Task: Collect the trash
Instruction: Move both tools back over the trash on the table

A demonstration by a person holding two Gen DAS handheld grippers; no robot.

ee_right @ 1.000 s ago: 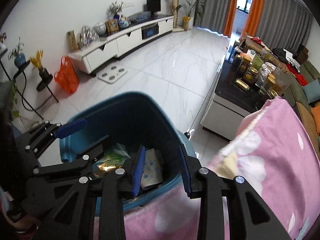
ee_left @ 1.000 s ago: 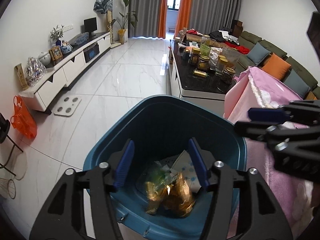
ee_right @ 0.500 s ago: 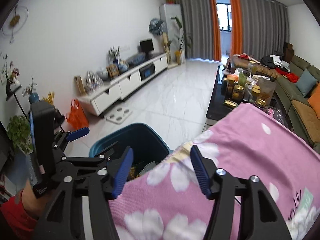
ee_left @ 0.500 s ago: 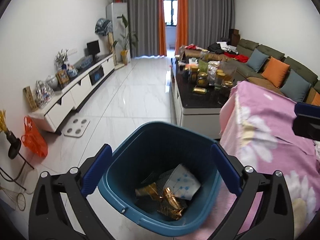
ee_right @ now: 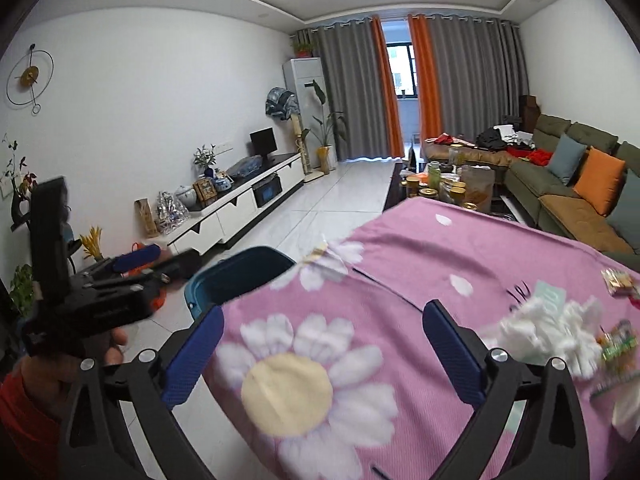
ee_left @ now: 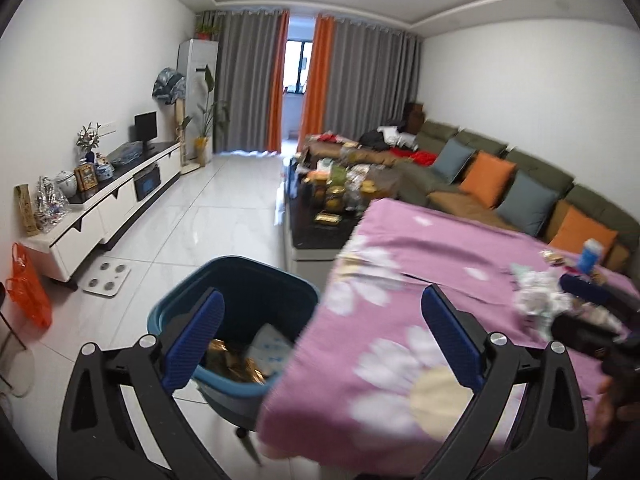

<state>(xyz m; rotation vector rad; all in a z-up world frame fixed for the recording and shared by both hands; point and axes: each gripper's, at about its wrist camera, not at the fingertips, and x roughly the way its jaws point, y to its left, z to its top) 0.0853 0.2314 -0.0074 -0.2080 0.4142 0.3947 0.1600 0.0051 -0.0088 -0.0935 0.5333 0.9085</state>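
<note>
Now both grippers [ee_left: 322, 330] [ee_right: 323, 352] wider, raised, bin [ee_left: 236, 276] lower

Black-framed left gripper [ee_left: 320, 332] and right gripper [ee_right: 322, 344], ribbed blue jaws, silver screws, red sleeve [ee_right: 20, 412].

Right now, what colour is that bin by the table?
Dark teal-blue bin, clearest in the left wrist view.

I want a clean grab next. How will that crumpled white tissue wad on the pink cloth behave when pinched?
The tissue wad looks soft and loosely crumpled, so it will probably squash and weigh little. Its ragged edges suggest bits may trail or tear off. The wrappers touching it might drag along.
</note>
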